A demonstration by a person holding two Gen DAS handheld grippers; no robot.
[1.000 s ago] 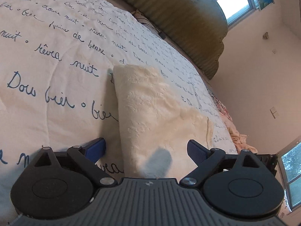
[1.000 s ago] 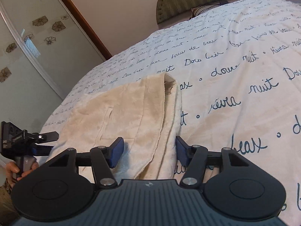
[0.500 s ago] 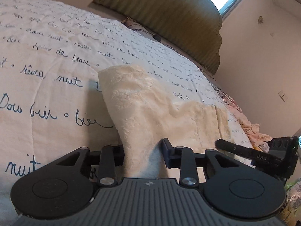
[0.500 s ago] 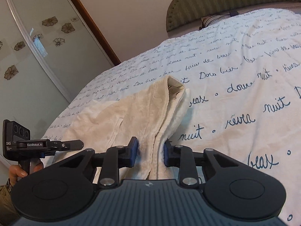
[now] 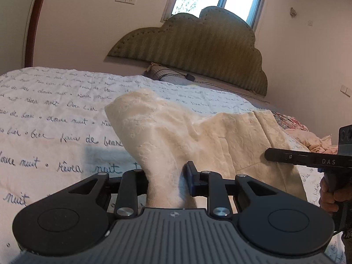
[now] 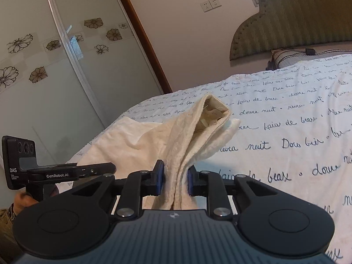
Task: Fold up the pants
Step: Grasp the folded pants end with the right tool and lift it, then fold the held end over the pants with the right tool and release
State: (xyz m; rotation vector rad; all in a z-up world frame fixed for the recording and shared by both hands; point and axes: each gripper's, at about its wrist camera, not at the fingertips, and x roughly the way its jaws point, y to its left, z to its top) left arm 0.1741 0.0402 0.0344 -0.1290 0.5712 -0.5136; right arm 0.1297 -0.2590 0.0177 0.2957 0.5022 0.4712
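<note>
Cream textured pants point(image 5: 176, 132) lie on the bed, and one end is lifted off the quilt. My left gripper point(image 5: 166, 176) has its jaws closing on one bunched corner, with the cloth pressed between the pads. In the right wrist view the folded waist edge of the pants point(image 6: 187, 136) rises from my right gripper point(image 6: 176, 173), whose blue pads are closing on the layered cloth. The cloth sags between the two grips. Each gripper also shows in the other's view: the right gripper point(image 5: 308, 158) and the left gripper point(image 6: 72, 171), both hand-held.
The white quilt point(image 5: 55, 121) with blue script covers the bed. A green padded headboard point(image 5: 198, 50) and a pillow with a cable point(image 5: 167, 77) are at the far end. Pink floral cloth point(image 5: 308, 136) lies at the right edge. Glass sliding doors point(image 6: 55, 66) stand to the left.
Both grippers went from wide around the flat pants edge to clamped on it. Both then rose and rolled level, lifting that end of the pants off the quilt.
</note>
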